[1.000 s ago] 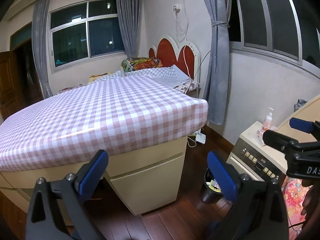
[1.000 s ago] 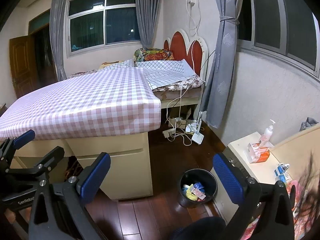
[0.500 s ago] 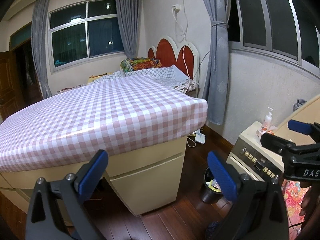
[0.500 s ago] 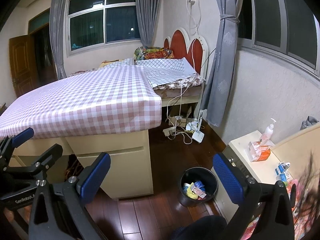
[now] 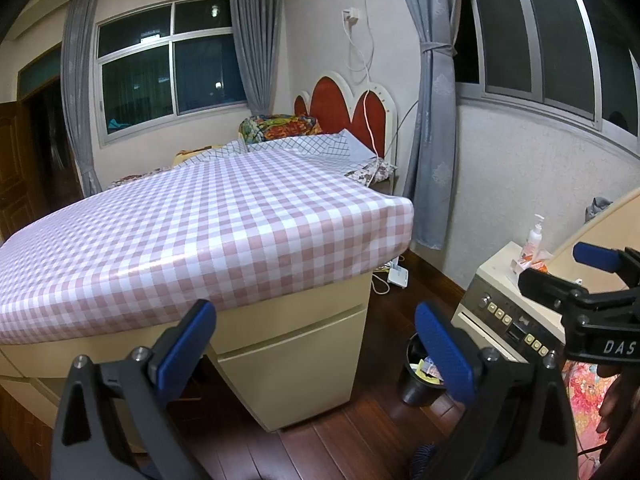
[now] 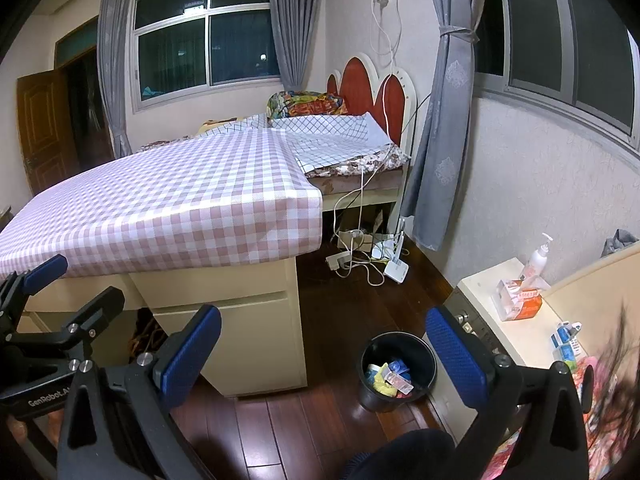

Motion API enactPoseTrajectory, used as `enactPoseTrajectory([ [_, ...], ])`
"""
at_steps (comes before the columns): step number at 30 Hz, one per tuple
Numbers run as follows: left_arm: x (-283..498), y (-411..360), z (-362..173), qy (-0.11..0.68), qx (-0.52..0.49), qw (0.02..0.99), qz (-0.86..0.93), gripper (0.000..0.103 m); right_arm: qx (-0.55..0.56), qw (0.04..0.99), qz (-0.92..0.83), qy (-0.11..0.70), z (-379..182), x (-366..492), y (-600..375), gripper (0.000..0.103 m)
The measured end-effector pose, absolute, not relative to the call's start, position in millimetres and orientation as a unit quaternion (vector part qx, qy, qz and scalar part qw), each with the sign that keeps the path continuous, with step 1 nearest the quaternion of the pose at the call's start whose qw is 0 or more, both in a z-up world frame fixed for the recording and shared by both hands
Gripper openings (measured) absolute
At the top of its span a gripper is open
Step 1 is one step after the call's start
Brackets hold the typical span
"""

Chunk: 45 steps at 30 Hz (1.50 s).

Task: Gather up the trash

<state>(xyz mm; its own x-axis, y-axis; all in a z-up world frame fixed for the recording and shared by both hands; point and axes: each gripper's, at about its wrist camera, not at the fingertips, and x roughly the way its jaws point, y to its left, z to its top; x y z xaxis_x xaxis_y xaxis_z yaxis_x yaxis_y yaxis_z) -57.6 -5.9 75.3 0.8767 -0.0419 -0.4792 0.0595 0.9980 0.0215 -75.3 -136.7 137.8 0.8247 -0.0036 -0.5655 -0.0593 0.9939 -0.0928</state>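
Bedroom scene seen along both tools. The largest item is a tabletop (image 6: 168, 200) draped in a pink-and-white checked cloth, carried on a cream cabinet (image 6: 248, 340) that stands on a dark wooden floor (image 6: 340, 304). Behind it lies a bed with a red heart-shaped headboard (image 6: 360, 88), a grid-patterned sheet and a bright floral pillow (image 6: 304, 104); grey curtains (image 6: 440, 120) hang beside the dark windows, and a white cable drops from a wall socket to a tangle of power strips (image 6: 360, 256) on the floor. At right stands a cream side unit (image 6: 516, 332) bearing a pump bottle (image 6: 538, 256) and an orange-and-white tissue pack (image 6: 518, 300). The left hand-held gripper (image 5: 316, 344) has its blue-padded fingers spread wide with nothing between them; the right hand-held gripper (image 6: 324, 354) is likewise spread wide and holds nothing. Each tool appears at the edge of the other's view. The black waste bin (image 6: 396, 372) stands on the floor between the cabinet and the side unit, and the trash (image 6: 390, 374), a heap of yellow, blue and white wrappers, lies inside it; in the left wrist view the bin (image 5: 416, 380) is partly hidden behind the right finger. Part of a hand shows at the lower right of the left wrist view.
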Motion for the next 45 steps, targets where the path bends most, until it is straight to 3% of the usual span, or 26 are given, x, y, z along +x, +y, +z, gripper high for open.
enactPoseTrajectory([
  [45, -48.4, 4.4, 75.9, 0.247, 0.013, 0.968, -0.034, 0.101, -0.053, 0.952, 0.014, 0.3, 133.0, -73.9, -140.7, 0.103],
])
